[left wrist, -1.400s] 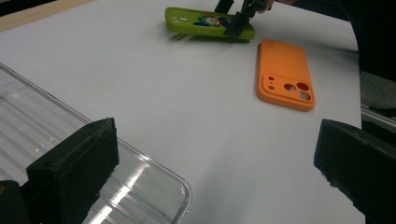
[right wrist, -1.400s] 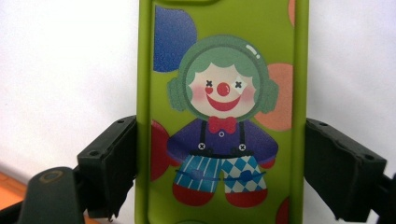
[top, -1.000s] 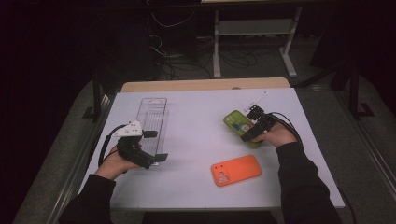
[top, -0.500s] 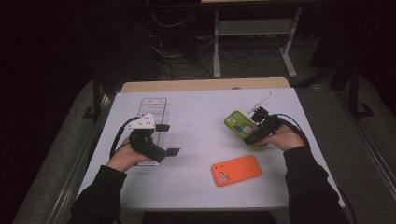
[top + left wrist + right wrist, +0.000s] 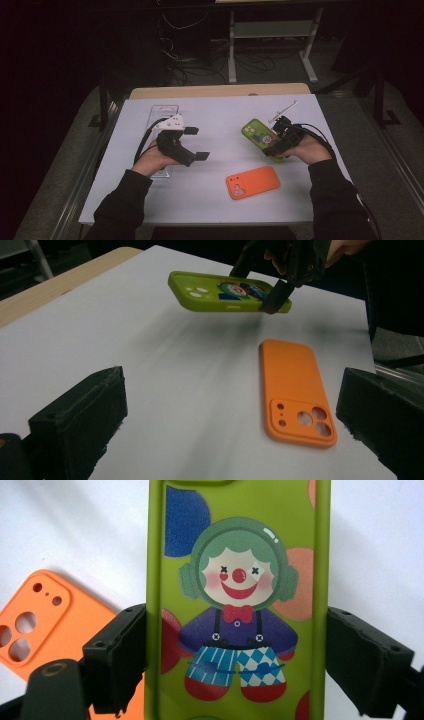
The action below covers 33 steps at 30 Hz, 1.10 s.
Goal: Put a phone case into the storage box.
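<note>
- Green case [image 5: 261, 137]: lifted off the tabletop near its right edge, your right gripper [image 5: 278, 141] pinching it across both long sides, jaws pressed on the rims
- Handling: likely light, soft and bendy; squeeze gently at mid-length or it may bow and slip
- Orange case [image 5: 252, 182]: flat, face down, near the front edge
- Left gripper [image 5: 194, 144]: jaws spread wide, holding nothing, toward the left edge
</note>
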Tool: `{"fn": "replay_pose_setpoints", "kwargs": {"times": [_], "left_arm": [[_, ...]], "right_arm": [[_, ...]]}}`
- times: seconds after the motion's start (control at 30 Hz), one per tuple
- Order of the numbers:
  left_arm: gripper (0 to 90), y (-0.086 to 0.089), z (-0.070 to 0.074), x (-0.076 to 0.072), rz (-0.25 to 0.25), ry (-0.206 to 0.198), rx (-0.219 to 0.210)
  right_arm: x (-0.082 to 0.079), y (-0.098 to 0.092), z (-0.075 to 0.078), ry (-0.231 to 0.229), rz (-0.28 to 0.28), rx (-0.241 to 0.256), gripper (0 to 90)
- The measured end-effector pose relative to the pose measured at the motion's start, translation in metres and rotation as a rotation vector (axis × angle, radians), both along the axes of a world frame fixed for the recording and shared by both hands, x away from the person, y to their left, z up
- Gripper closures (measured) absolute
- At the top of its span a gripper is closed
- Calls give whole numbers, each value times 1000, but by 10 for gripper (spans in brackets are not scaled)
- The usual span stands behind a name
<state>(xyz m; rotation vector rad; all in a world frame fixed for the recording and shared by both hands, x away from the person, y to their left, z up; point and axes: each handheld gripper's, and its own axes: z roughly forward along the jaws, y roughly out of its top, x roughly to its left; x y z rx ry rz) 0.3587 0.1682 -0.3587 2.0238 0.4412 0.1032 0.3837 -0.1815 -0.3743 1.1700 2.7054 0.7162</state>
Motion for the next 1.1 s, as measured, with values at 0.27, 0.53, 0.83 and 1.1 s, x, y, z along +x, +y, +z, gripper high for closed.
{"fn": "replay_pose_setpoints", "kwargs": {"times": [0.27,0.53,0.83,1.1], "left_arm": [[0,-15,-4,-1,-29,-10,23],[0,-17,-7,-7,-80,-6,80],[0,-18,-5,-12,-123,-8,99],[0,-19,-3,-16,-165,-15,117]], "right_arm": [[-4,3,-1,-7,66,-2,154],[-12,13,-3,-33,208,-25,153],[-20,30,-3,-42,332,-16,153],[-27,43,-2,-50,416,-19,153]]}}
